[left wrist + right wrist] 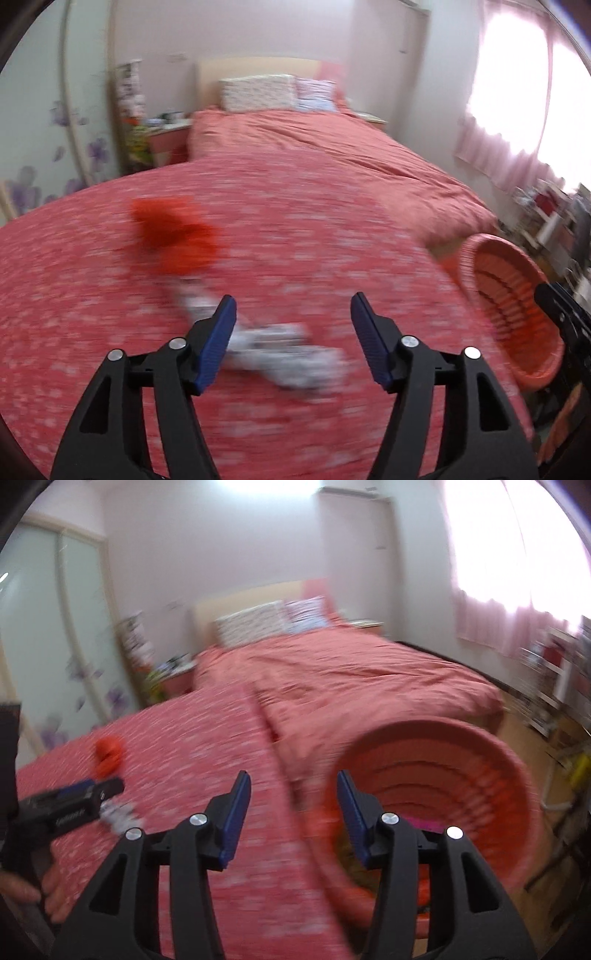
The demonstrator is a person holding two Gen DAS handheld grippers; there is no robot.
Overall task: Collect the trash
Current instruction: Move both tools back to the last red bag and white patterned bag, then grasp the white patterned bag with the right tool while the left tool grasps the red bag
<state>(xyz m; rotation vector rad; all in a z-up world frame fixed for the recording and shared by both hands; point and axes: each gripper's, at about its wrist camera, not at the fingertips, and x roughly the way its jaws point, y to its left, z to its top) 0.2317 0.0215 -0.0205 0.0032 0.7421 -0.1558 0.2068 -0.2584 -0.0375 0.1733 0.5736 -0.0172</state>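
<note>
A: Your left gripper (293,308) has its fingers apart, nothing between them. A white crumpled wrapper (284,354) lies on the bed (110,332) just ahead; red scrap (173,232) at 11 o'clock.

B: Handling? (blurred, so a guess)

A: Light, soft, crushable. Pinch the wrapper's bunched middle. Your right gripper (293,788), fingers also apart and empty, faces the basket (509,760) at 2 o'clock.

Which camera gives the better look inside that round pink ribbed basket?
The right wrist view: the round pink ribbed basket fills its right half, mouth toward the camera, blurred scraps at its bottom. The left wrist view catches it only at the right edge, partly hidden.
</note>
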